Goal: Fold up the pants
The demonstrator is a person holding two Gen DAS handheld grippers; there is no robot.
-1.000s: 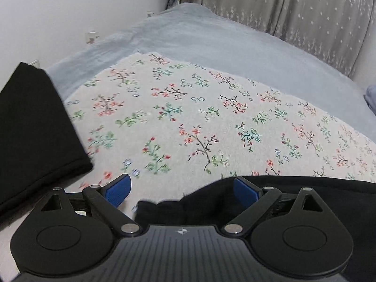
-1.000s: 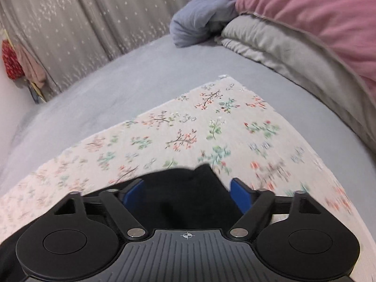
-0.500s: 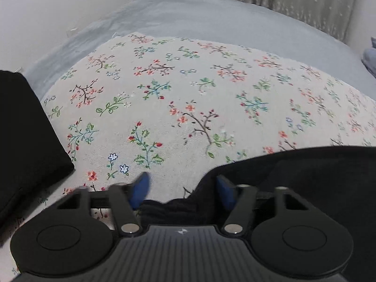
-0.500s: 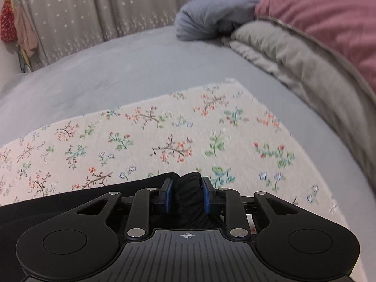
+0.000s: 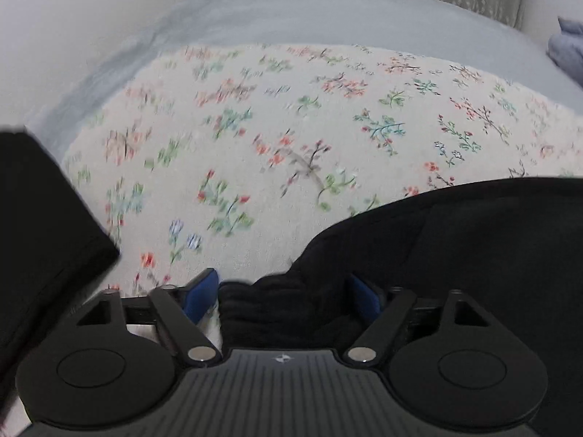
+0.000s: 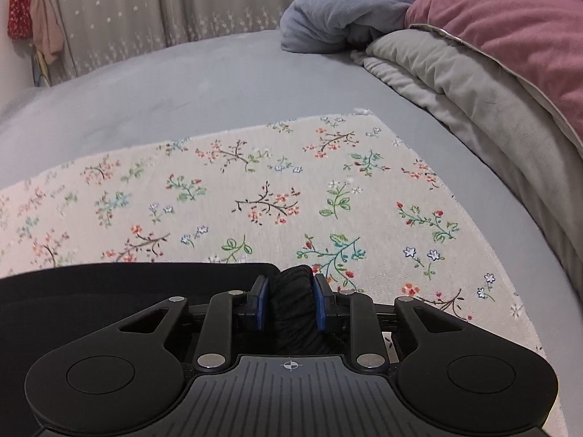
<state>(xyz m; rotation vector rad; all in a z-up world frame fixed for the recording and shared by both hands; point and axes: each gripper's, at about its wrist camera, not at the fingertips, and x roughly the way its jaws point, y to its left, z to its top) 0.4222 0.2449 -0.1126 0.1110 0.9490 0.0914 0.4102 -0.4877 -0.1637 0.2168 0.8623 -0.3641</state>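
**Both grippers on the pants edge, right side secure, left side doubtful**

Right gripper (image 6: 289, 300): jaws narrow, pinching a bunched ridge of the black pants (image 6: 109, 287); the fabric bulges just past its fingertips and the rest trails off to the left of the fingers.

Left gripper (image 5: 282, 300): jaws half-wide and they've just opened a bit further. Pants fabric sits between the fingers, against the right pad, but there's a gap at the left one. Looks like no real grip.

To do it well: re-close the left before lifting, then raise both corners evenly and keep the edge taut.

Ahead of both is the floral cloth (image 6: 273, 182) on the bed (image 6: 182, 83). A dark folded piece (image 5: 40, 240) lies left of the left fingers.

No containers in view.
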